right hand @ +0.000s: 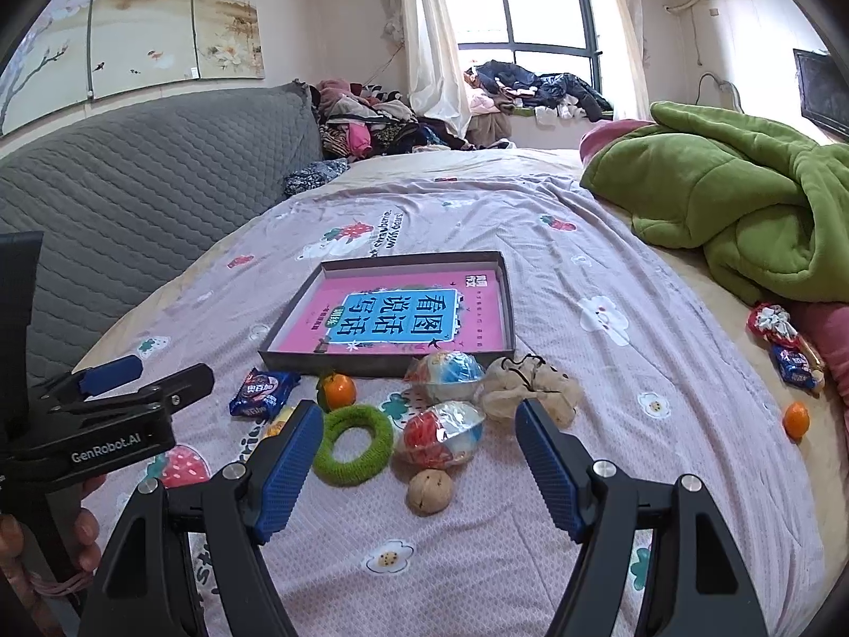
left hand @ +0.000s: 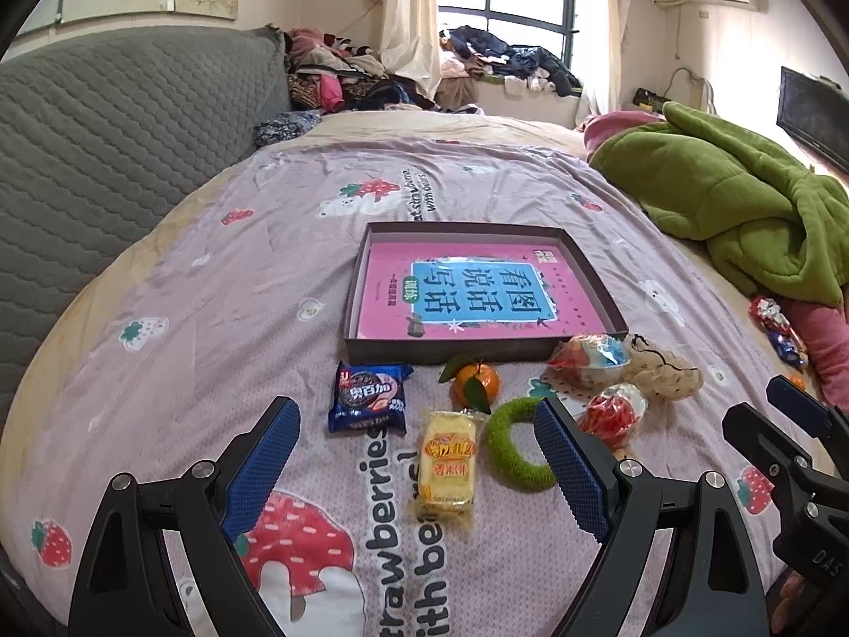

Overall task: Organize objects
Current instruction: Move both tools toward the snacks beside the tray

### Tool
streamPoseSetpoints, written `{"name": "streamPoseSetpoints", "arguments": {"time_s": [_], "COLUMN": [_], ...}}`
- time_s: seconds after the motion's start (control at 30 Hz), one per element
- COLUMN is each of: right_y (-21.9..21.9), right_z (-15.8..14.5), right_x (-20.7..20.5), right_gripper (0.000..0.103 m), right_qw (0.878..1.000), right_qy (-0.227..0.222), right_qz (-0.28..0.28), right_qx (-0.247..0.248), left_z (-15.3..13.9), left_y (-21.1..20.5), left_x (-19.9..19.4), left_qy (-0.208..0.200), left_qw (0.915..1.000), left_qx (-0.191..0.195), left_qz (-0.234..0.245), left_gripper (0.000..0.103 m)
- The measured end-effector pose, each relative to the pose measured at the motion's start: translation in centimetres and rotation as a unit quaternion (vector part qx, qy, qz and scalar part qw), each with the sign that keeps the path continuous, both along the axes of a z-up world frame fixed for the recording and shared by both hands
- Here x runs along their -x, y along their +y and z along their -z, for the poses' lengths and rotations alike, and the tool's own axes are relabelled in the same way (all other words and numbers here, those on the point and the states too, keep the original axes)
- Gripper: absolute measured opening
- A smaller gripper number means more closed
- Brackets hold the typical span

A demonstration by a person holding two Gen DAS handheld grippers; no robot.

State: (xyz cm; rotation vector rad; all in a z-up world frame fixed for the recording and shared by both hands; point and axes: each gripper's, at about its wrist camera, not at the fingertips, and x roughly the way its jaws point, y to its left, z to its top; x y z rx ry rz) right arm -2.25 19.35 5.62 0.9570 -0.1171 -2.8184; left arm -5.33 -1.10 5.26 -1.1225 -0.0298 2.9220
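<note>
Shallow dark tray (left hand: 589, 276) lies mid-bed on the strawberry-print sheet (left hand: 254, 286), a pink book (left hand: 467, 292) flat inside. Along the tray's near edge, loose items: blue cookie packet (left hand: 367, 397) by the near-left corner, tangerine (left hand: 474, 385) with leaves just beside it, yellow cake packet (left hand: 447, 464) nearer the camera, green ring (left hand: 512, 448) beside that. By the tray's near-right corner, two wrapped snack balls (right hand: 444, 369) (right hand: 443, 434), a beige scrunchie (right hand: 530, 385) touching them, a walnut (right hand: 430, 491) nearest. Second tangerine (right hand: 797, 419) and more wrapped sweets (right hand: 785, 345) sit well apart toward the bed's right edge, below a green blanket (right hand: 743, 207). Left gripper (left hand: 416, 456) open, hovering, holding nothing; right gripper (right hand: 419, 464) likewise wide open and empty.
</note>
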Motion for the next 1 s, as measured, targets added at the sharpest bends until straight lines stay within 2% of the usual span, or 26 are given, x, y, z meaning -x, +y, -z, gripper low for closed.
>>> {"name": "streamPoseSetpoints", "arguments": {"time_s": [0.13, 0.37, 0.63, 1.0], "right_y": [0.0, -0.2, -0.5, -0.3], "right_z": [0.0, 1.2, 4.7, 7.9], "right_x": [0.7, 1.3, 2.2, 2.9], "right_gripper": [0.074, 0.074, 0.074, 0.074], "right_qw": [1.000, 1.000, 0.998, 0.996], "right_qy": [-0.006, -0.020, -0.056, -0.087], "right_qz": [0.000, -0.005, -0.006, -0.006], "right_qx": [-0.001, -0.003, -0.013, 0.003], "left_z": [0.2, 3.0, 5.6, 9.8], "left_y": [0.5, 0.8, 0.9, 0.8], "left_x": [0.6, 1.3, 1.8, 2.5], "left_qy": [-0.004, -0.035, -0.055, -0.094], "left_qw": [1.0000, 0.9992, 0.9981, 0.9949], "left_qx": [0.005, 0.011, 0.016, 0.018], "left_qz": [0.002, 0.013, 0.021, 0.030], "left_gripper": [0.091, 0.091, 0.091, 0.091]}}
